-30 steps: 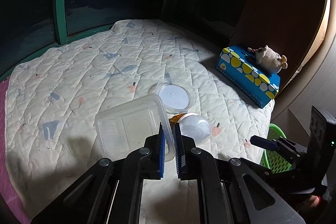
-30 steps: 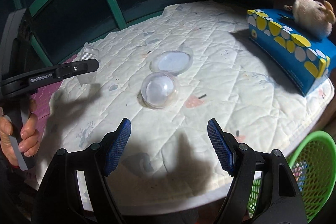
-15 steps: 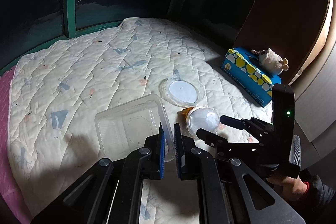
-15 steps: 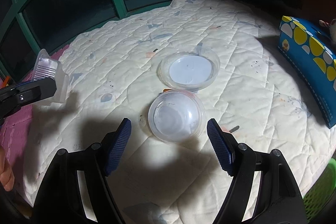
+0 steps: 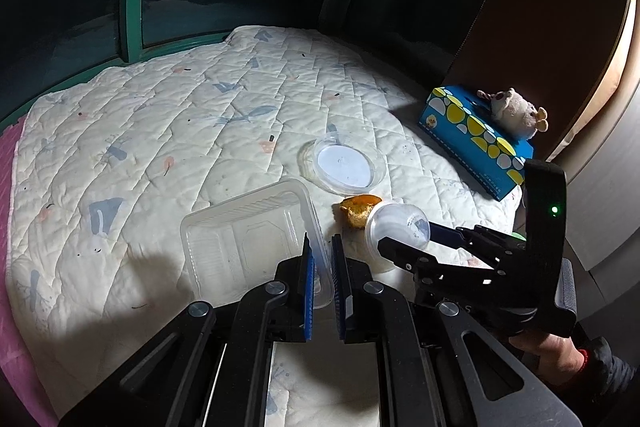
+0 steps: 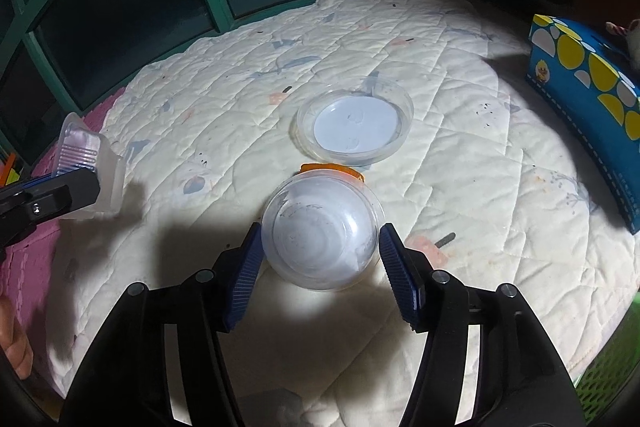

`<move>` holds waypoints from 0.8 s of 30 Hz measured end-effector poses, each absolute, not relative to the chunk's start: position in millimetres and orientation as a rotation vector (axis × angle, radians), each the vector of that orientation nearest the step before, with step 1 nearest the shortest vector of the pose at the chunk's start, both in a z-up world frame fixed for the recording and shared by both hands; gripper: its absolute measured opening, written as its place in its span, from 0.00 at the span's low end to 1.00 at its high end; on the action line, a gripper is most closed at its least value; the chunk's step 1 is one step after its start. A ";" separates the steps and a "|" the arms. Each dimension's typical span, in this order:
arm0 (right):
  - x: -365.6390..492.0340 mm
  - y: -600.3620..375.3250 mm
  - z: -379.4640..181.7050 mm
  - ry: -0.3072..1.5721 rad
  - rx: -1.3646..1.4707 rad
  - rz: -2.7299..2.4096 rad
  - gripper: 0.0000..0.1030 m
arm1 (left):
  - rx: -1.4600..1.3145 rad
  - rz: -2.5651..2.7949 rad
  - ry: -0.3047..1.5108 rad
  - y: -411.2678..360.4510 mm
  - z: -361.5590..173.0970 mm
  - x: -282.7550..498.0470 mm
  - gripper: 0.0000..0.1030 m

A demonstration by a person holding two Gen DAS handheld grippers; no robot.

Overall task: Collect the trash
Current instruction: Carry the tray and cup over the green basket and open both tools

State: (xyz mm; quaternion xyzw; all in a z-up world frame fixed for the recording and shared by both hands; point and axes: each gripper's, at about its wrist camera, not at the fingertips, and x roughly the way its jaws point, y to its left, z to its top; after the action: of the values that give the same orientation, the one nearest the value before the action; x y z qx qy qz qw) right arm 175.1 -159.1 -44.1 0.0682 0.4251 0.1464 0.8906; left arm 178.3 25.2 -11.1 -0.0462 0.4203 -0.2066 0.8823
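Observation:
My left gripper (image 5: 321, 267) is shut on the rim of a clear rectangular plastic tray (image 5: 244, 239) and holds it above the quilt; the tray also shows in the right wrist view (image 6: 86, 167). My right gripper (image 6: 320, 259) is open, with its blue pads on either side of a clear round plastic cup (image 6: 320, 227) lying on the quilt; the pads are close to it or just touching. The cup also shows in the left wrist view (image 5: 396, 223). An orange peel (image 5: 356, 209) lies just behind the cup. A round clear lid (image 6: 354, 125) lies beyond it.
A white quilted cover (image 5: 180, 115) covers the surface. A blue tissue box with yellow dots (image 5: 476, 141) and a small plush toy (image 5: 516, 111) stand at the right. A green mesh basket (image 6: 608, 363) is below the right edge. Dark windows with green frames are behind.
My right gripper has moved forward over the quilt until its open fingers straddle the round cup. My left gripper still holds the tray and has shifted little.

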 end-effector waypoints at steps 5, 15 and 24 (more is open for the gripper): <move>143.8 -177.9 -35.8 0.863 0.193 0.304 0.57 | -0.088 -0.456 0.871 11.9 -7.7 169.4 0.08; 73.7 -233.1 -23.8 0.822 0.278 0.234 0.57 | -0.068 -0.570 0.878 -40.7 -5.5 145.9 0.08; 10.0 -322.5 -33.9 0.812 0.363 0.028 0.57 | -0.003 -0.704 0.887 -112.8 -4.0 119.7 0.08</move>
State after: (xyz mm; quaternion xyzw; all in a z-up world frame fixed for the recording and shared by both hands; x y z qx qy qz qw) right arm 10.0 -322.5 -33.9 0.1757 0.3927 0.0134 0.9026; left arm 119.7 -112.8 -4.0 -0.0015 0.4201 -0.3335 0.8440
